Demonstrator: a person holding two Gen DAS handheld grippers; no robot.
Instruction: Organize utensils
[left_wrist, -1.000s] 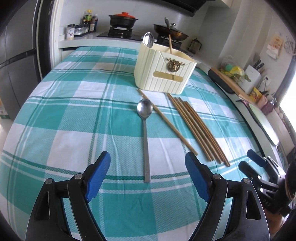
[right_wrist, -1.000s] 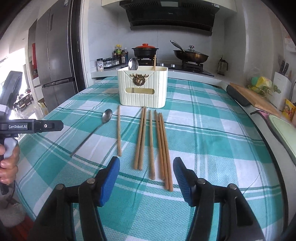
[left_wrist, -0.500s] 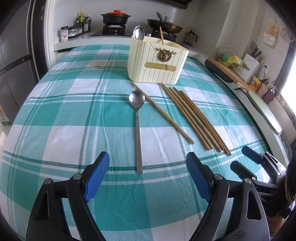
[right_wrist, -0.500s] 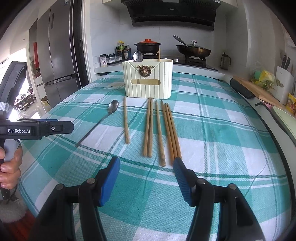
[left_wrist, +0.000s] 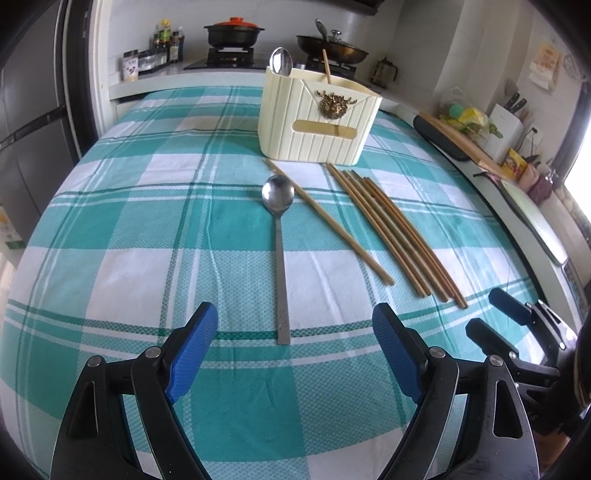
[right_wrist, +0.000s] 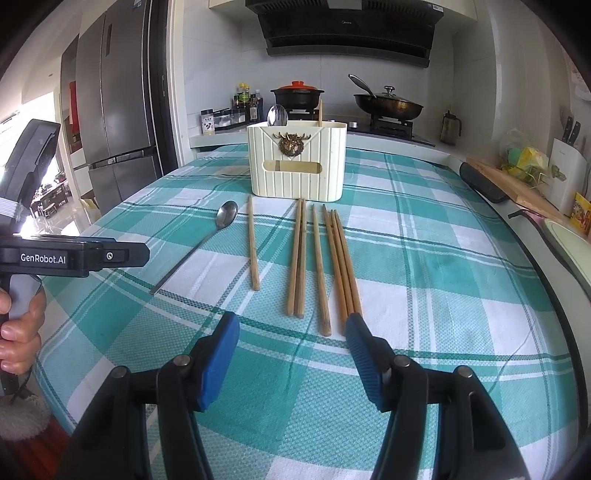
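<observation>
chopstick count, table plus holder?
7 visible. Six lie on the tablecloth before the holder: one single beside the spoon, a touching pair, another single, another pair. One stands in the holder; more may be hidden inside.

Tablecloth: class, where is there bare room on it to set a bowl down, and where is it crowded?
Free: the wide stretch left of the spoon, and the cloth right of the chopsticks toward the table edge. Crowded: the strip in front of the utensil holder, where spoon and chopsticks lie side by side.
</observation>
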